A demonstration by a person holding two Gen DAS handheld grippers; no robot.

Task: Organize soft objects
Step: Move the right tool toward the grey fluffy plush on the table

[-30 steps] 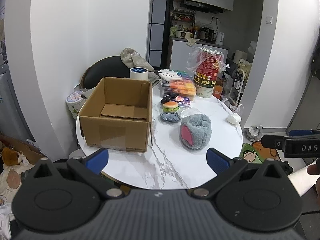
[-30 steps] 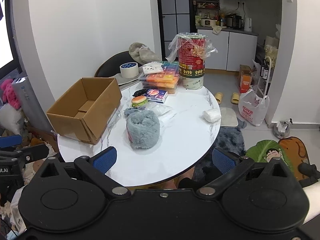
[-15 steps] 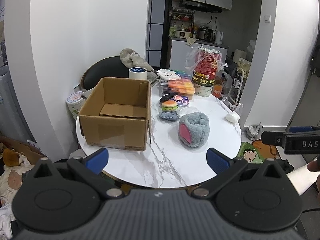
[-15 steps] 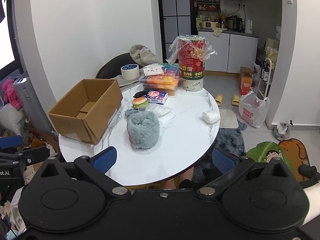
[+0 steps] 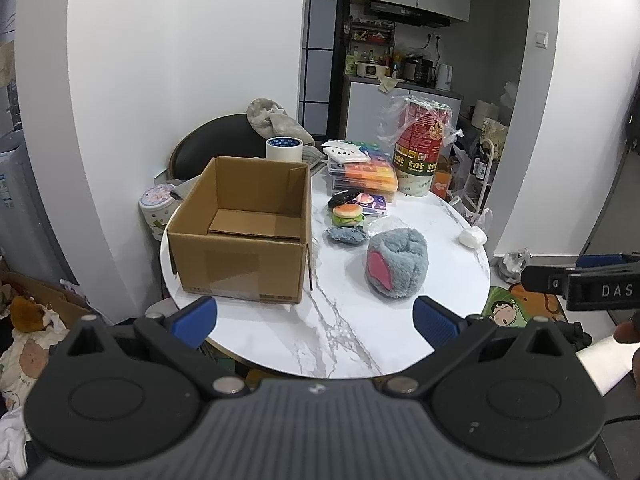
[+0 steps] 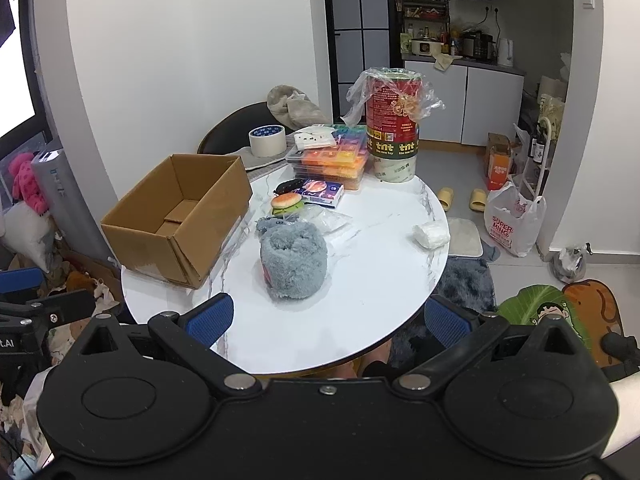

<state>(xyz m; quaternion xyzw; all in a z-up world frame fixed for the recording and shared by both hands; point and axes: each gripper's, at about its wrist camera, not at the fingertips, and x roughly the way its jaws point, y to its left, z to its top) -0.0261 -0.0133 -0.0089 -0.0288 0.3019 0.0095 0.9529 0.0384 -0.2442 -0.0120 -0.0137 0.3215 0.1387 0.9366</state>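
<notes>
A grey fluffy plush with a pink patch (image 5: 397, 263) (image 6: 294, 265) lies mid-table. Behind it lie a small grey-blue soft piece (image 5: 347, 234) and a burger toy (image 5: 348, 213) (image 6: 286, 204). A white soft lump (image 5: 473, 237) (image 6: 431, 234) sits near the right edge. An open, empty cardboard box (image 5: 244, 232) (image 6: 180, 212) stands on the left of the round marble table (image 5: 360, 328). My left gripper (image 5: 315, 319) and right gripper (image 6: 327, 321) are both open and empty, held before the table's near edge.
Stacked colourful plastic cases (image 5: 366, 174), a red tnt canister in plastic wrap (image 5: 420, 152), a tape roll (image 5: 284, 148) and a small card box (image 6: 322, 192) crowd the table's back. A dark chair (image 5: 216, 148) stands behind. Clutter covers the floor on the left.
Both grippers have drawn back and risen slightly, so the table looks a little smaller and farther. Nothing on the table has moved.
</notes>
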